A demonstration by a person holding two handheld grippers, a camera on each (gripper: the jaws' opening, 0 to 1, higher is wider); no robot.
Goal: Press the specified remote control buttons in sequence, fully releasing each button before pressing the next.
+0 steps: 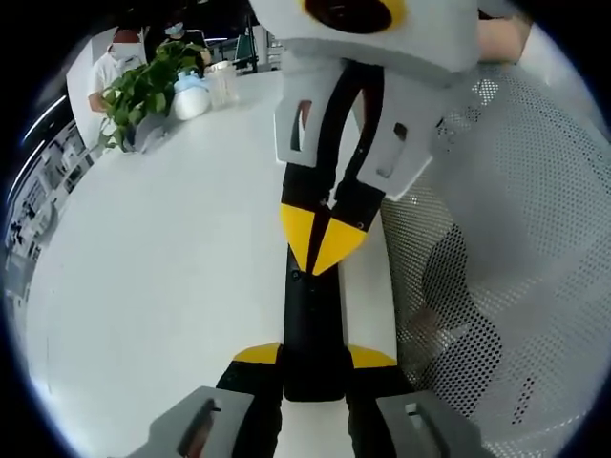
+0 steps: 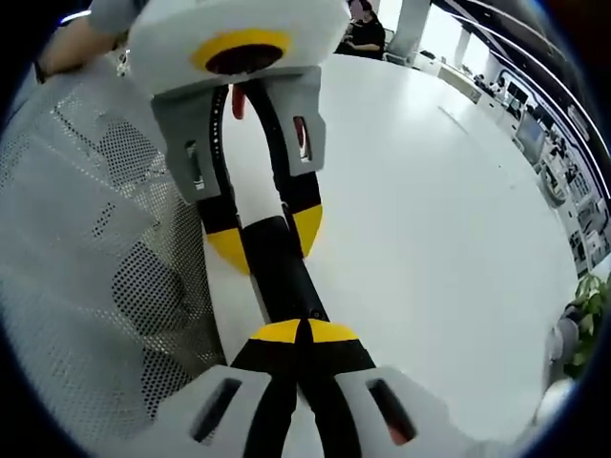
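A long black remote control (image 1: 311,315) lies lengthwise on the white table (image 1: 162,267), near its edge. My left gripper (image 1: 315,358) is shut on the remote's near end, one yellow tip against each side. My right gripper (image 1: 323,234) comes in from the top with its yellow tips closed together, resting on the remote's top face. In the right gripper view, my right gripper (image 2: 305,332) has its tips shut, touching the remote (image 2: 280,267). Beyond it, the left gripper (image 2: 269,239) clamps the remote from both sides. The buttons are hidden.
A white mesh chair back (image 1: 520,239) (image 2: 86,239) stands right beside the table edge and the remote. A potted plant (image 1: 143,91) and white cups stand at the table's far end, where a person (image 1: 113,59) is. Wide bare tabletop (image 2: 449,210) lies on the other side.
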